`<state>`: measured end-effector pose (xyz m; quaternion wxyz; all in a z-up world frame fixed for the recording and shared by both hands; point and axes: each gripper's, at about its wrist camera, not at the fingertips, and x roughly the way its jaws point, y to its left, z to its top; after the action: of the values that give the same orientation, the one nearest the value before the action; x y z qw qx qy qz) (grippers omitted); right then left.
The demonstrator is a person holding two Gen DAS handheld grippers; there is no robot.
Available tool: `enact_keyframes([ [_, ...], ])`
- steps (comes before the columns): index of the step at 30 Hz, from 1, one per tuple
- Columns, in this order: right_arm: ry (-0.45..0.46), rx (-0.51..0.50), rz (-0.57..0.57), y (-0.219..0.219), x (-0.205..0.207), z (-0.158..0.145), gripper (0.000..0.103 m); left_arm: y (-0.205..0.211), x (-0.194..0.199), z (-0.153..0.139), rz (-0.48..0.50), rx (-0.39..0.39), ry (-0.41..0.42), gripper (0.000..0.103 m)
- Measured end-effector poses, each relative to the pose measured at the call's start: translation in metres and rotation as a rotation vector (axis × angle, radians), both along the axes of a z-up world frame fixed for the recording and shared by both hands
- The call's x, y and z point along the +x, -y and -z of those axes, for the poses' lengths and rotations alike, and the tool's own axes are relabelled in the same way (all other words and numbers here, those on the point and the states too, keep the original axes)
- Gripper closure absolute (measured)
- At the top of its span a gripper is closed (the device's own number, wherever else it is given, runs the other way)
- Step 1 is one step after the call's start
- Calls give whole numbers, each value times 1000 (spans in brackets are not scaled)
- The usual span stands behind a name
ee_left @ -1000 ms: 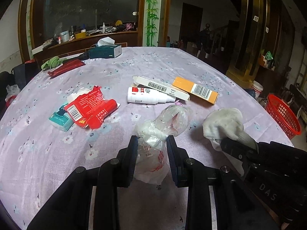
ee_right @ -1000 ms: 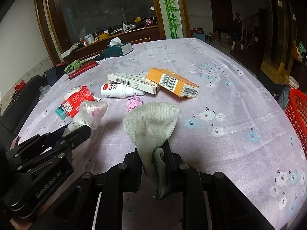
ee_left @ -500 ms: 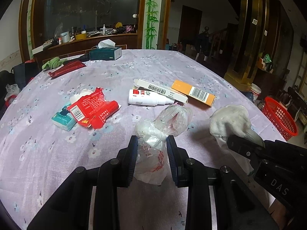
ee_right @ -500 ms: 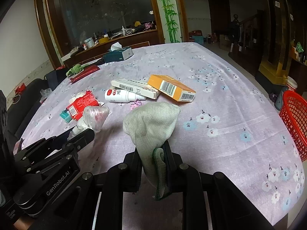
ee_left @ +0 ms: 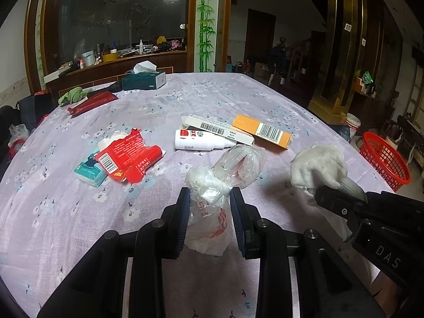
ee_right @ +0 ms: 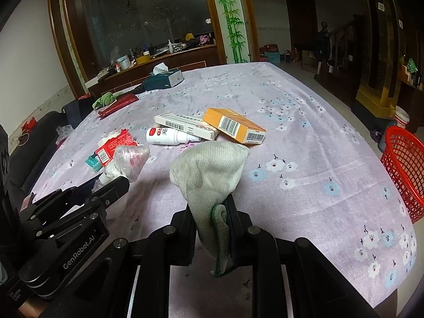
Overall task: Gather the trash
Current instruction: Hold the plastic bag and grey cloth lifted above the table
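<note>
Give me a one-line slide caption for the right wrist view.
Right gripper clamps a pale knit glove above the floral tablecloth, trash still scattered, red basket waiting beside the table.

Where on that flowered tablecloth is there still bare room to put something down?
Free: the cloth between the orange box and the table edge by the red basket, and the far stretch beyond the tissue box. Crowded: the middle, around the white bottle and red wrapper.

Left gripper (ee_left: 210, 194) jaws clamped; right gripper (ee_right: 210, 206) jaws clamped.
</note>
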<state>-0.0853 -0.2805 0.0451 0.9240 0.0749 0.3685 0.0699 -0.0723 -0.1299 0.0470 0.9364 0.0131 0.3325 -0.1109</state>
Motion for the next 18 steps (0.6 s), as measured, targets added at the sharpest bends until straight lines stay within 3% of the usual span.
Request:
enact_keyframes([
  [18, -6, 28, -3, 6, -5, -2, 82, 8, -2, 0, 11, 24, -2, 74],
])
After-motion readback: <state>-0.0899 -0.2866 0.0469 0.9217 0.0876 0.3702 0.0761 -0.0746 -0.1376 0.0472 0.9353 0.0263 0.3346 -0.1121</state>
